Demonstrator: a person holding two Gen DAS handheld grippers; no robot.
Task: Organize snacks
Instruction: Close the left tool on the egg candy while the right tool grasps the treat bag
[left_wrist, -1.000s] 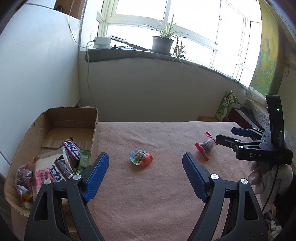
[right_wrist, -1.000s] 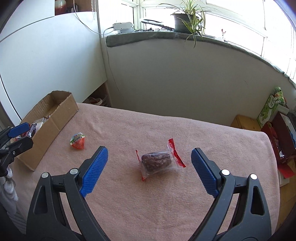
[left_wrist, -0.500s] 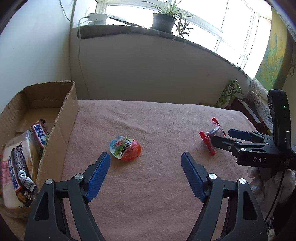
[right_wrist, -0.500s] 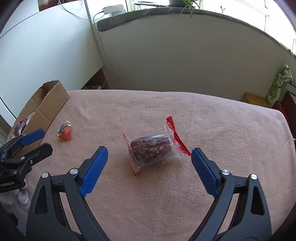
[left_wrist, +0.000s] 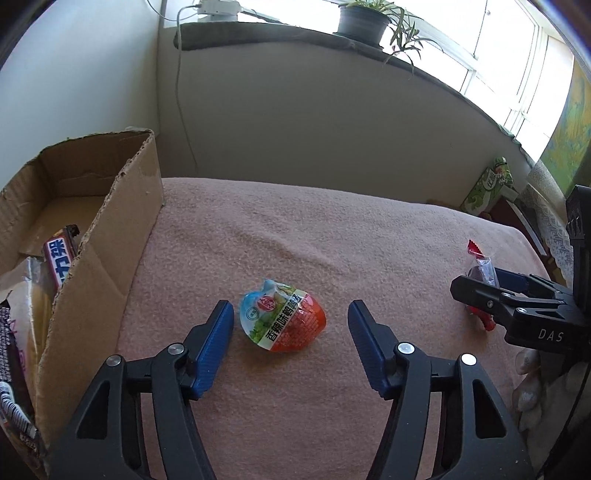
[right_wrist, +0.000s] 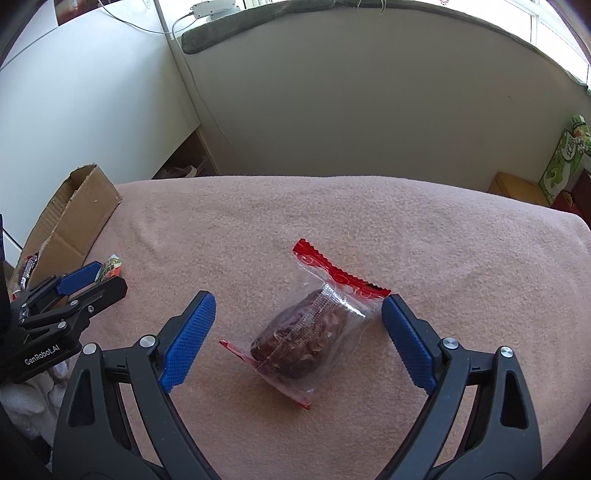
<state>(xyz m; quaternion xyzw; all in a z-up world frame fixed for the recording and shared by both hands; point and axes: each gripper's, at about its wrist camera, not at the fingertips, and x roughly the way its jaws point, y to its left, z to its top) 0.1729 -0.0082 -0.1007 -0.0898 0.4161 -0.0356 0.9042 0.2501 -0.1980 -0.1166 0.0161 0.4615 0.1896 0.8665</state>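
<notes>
While flat on cloth, brown snack packet, red ends diagonal

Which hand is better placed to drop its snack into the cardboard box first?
Left. Its gripper has jaws closing around the egg-shaped snack, right beside the cardboard box. The right gripper straddles the clear-wrapped snack farther from the box, jaws wide.

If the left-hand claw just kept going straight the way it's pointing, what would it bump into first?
Most likely the egg-shaped snack packet. It lies between the closing jaws of the left gripper, untouched, on the pink blanket.
</notes>
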